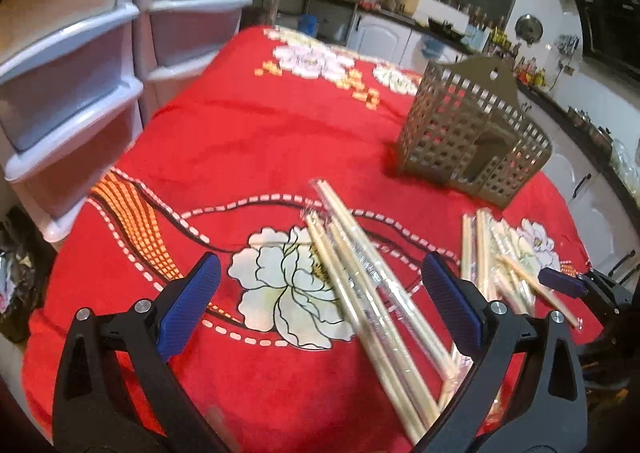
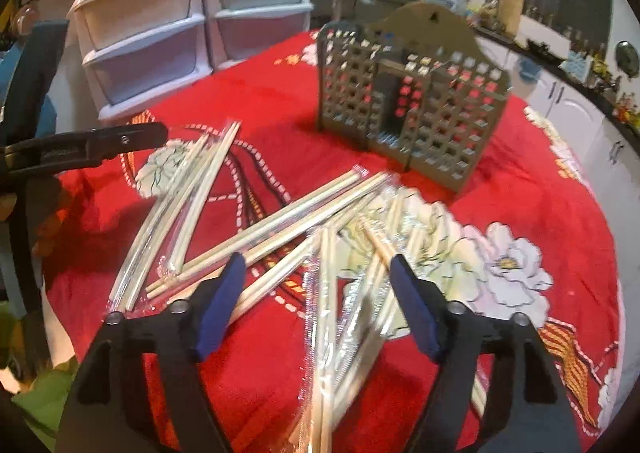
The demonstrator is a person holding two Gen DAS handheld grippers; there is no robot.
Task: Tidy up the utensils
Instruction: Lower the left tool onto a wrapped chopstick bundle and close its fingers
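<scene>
Left tongs (image 1: 320,293) wide open, empty; wrapped chopsticks (image 1: 360,285) lie between jaws on red surface (image 1: 240,141), long axis running away. Right tongs (image 2: 318,293) partly open, empty, over second pile (image 2: 352,293). Holder (image 2: 408,101) beyond.

One brown perforated utensil holder (image 2: 412,101), two white plastic drawer units (image 2: 144,41), many wrapped wooden chopsticks (image 2: 280,221), too blurred to count.

Wrapped chopsticks (image 2: 280,229) are lying scattered on the desk (image 2: 280,101) before the slotted holder (image 2: 412,101); drawer units (image 2: 168,33) are standing behind-left, seemingly at its edge.
</scene>
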